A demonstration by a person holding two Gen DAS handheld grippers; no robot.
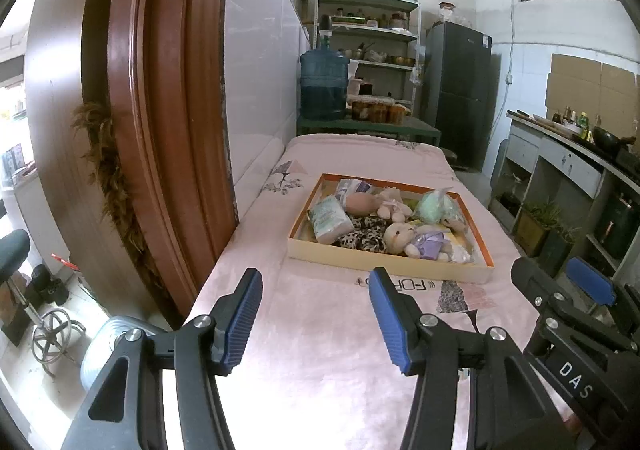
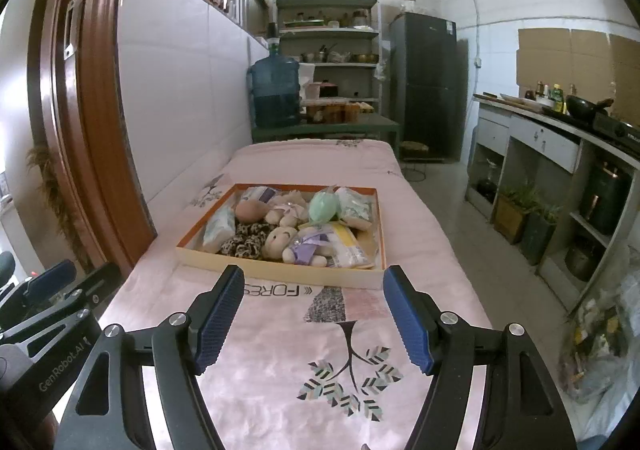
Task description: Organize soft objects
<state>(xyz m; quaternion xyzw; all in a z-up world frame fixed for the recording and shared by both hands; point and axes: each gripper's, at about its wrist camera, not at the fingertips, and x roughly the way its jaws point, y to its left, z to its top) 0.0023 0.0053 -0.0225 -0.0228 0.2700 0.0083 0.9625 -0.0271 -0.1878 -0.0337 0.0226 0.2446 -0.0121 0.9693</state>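
Note:
A shallow orange-rimmed box (image 1: pixel 384 268) (image 2: pixel 280 273) lies on a table under a pink cloth (image 1: pixel 320 350) (image 2: pixel 280 350). Inside it are soft things: a plush bear in a purple dress (image 1: pixel 416 240) (image 2: pixel 298 244), a smaller cream bear (image 1: pixel 390 207) (image 2: pixel 286 211), a leopard-print piece (image 1: pixel 362 236) (image 2: pixel 244 238), a tissue pack (image 1: pixel 328 217) (image 2: pixel 218 228), a green pouch (image 1: pixel 434 205) (image 2: pixel 324 205) and a brown ball (image 1: pixel 360 203) (image 2: pixel 248 209). My left gripper (image 1: pixel 316 314) stands open short of the box, nothing between its blue pads. My right gripper (image 2: pixel 314 320) is likewise open and empty.
A brown wooden door frame (image 1: pixel 160 129) (image 2: pixel 80 129) rises close on the left. Beyond the table stand a blue water jug (image 1: pixel 323 85) (image 2: pixel 275 89), shelves and a dark fridge (image 1: pixel 460 89) (image 2: pixel 426 85). A kitchen counter (image 2: pixel 560 137) runs along the right, across a tiled aisle.

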